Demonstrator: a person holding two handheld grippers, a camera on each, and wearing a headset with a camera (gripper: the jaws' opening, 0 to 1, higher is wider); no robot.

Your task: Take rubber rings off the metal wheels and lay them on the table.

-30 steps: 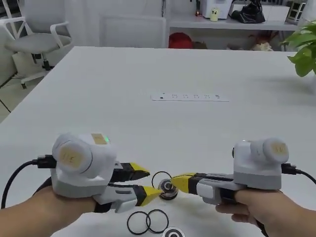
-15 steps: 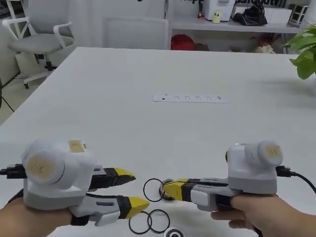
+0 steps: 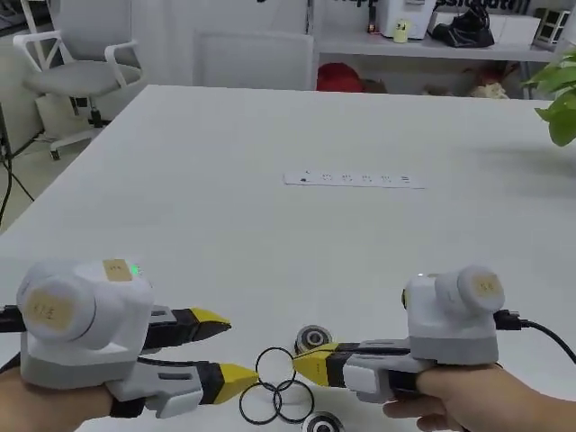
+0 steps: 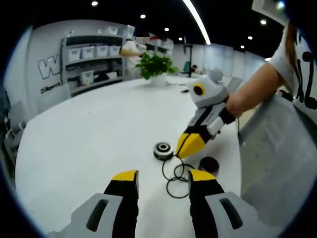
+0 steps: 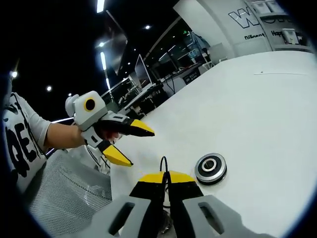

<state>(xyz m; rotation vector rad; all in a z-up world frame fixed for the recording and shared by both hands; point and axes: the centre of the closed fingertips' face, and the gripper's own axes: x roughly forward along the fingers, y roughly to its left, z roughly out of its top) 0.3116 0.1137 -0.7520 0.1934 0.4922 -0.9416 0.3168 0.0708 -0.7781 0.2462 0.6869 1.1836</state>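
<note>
**Setting the held ring down**

The thin black rubber ring is pinched in the closed jaws of the right gripper, low over the white table. A silver metal wheel sits just beyond its tips. Lower the ring flat beside the two laid black rings under the tips, then release. The left gripper has its jaws apart, empty.

Power strip flat, centre — white chair far left, plant right edge.
</note>
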